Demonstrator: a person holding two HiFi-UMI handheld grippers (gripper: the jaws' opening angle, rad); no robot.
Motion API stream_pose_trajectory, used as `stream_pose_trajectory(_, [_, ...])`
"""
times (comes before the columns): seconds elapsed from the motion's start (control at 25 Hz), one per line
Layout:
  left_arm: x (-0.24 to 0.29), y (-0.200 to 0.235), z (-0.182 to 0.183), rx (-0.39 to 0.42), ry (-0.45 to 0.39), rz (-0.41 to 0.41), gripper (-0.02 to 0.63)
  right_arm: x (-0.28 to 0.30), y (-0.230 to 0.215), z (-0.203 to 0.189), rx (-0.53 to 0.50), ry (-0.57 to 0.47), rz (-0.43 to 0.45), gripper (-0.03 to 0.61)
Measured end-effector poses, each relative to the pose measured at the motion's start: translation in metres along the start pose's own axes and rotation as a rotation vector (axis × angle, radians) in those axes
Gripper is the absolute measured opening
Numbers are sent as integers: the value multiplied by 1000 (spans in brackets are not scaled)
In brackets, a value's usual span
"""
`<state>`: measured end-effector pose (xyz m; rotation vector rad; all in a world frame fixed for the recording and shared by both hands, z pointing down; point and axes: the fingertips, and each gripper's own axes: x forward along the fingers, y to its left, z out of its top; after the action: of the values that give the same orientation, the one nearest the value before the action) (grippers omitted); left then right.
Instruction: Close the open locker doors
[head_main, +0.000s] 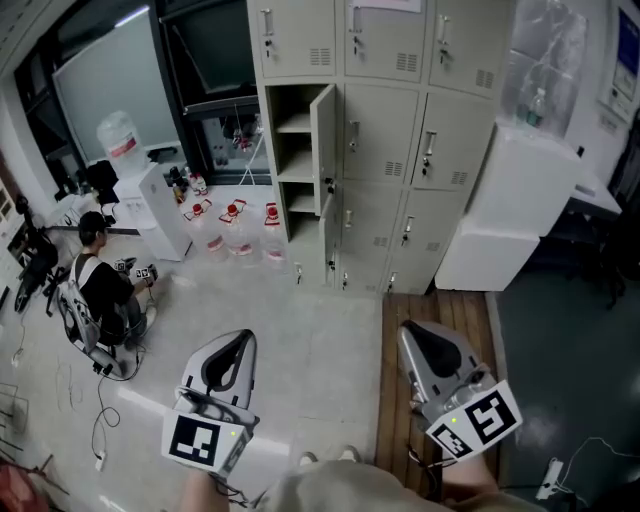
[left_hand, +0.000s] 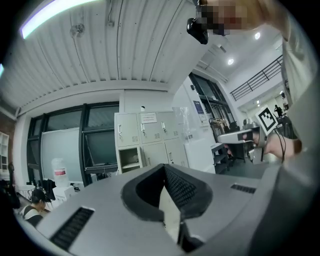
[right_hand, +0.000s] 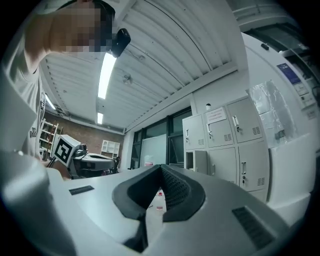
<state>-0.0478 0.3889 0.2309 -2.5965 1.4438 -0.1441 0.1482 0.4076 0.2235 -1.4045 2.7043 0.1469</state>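
Note:
A bank of beige lockers (head_main: 400, 130) stands ahead across the floor. In its left column one door (head_main: 322, 148) stands open, showing shelves (head_main: 293, 150). A lower door (head_main: 330, 245) beneath it also looks ajar. My left gripper (head_main: 240, 342) and right gripper (head_main: 418, 335) are held low and well short of the lockers. Both are shut with nothing in them. The left gripper view looks past its shut gripper (left_hand: 167, 200) to the open compartment (left_hand: 131, 159). The right gripper view looks past its own shut gripper (right_hand: 159, 192) to the open door (right_hand: 200, 162).
A person (head_main: 100, 290) sits on the floor at the left among cables. Several water bottles (head_main: 235, 225) stand in front of the lockers, near a water dispenser (head_main: 150, 200). A tall white unit (head_main: 510, 200) stands right of the lockers. Wooden flooring (head_main: 440, 320) lies under my right gripper.

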Motion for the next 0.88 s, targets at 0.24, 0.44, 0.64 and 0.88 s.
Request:
stream_pose_trajectory(0.24, [5,-9,-6,-4,14,-1,6,-7,-13,1,11,-32,-32,6])
stream_pose_trajectory(0.44, [12,-18,-6,-3,18,13,6,-11,-25,2,13,-46,-29,97])
stream_pose_trajectory(0.64, [16,-32,-6,9,19,34,6,-17,-39,-4,15,-46,-19,140])
stream_pose_trajectory(0.88, [17,-35,-11,27,57,84,6,-20,-54,-13,14,-40,-13,218])
